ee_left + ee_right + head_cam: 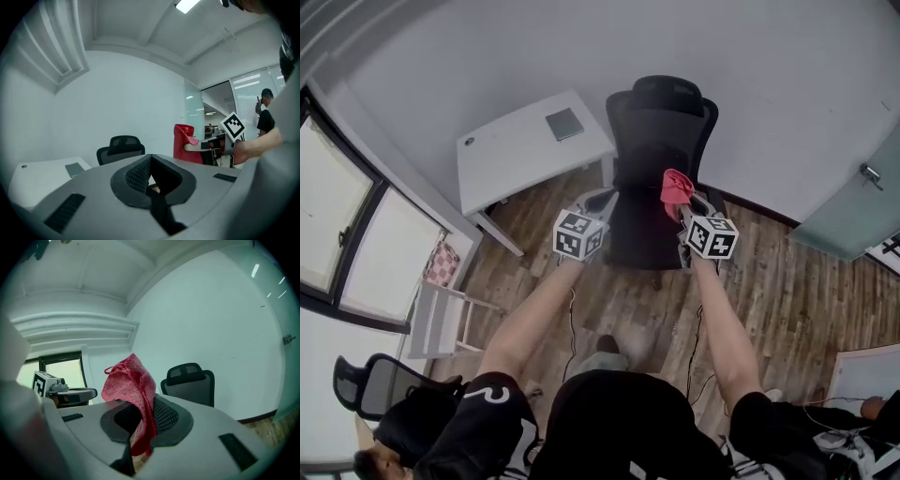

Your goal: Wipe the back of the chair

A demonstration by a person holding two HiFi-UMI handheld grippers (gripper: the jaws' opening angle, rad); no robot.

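A black mesh office chair [656, 155] stands against the white wall, its seat toward me. In the left gripper view the chair [121, 147] is ahead and apart; in the right gripper view the chair [190, 380] is also at a distance. My right gripper [680, 208] is shut on a red cloth [675, 186], held above the seat in front of the backrest. The cloth [133, 385] hangs out of the right gripper [140, 427]. My left gripper [598, 199] hovers beside the seat's left side. The left gripper [151, 180] is shut on nothing, and the cloth [183, 143] shows to its right.
A white desk [530, 150] with a grey pad [564, 123] stands left of the chair. A glass door [853, 216] is at the right, windows at the left. A white rack [436, 319] and another black chair [375, 389] stand lower left. Cables lie on the wood floor.
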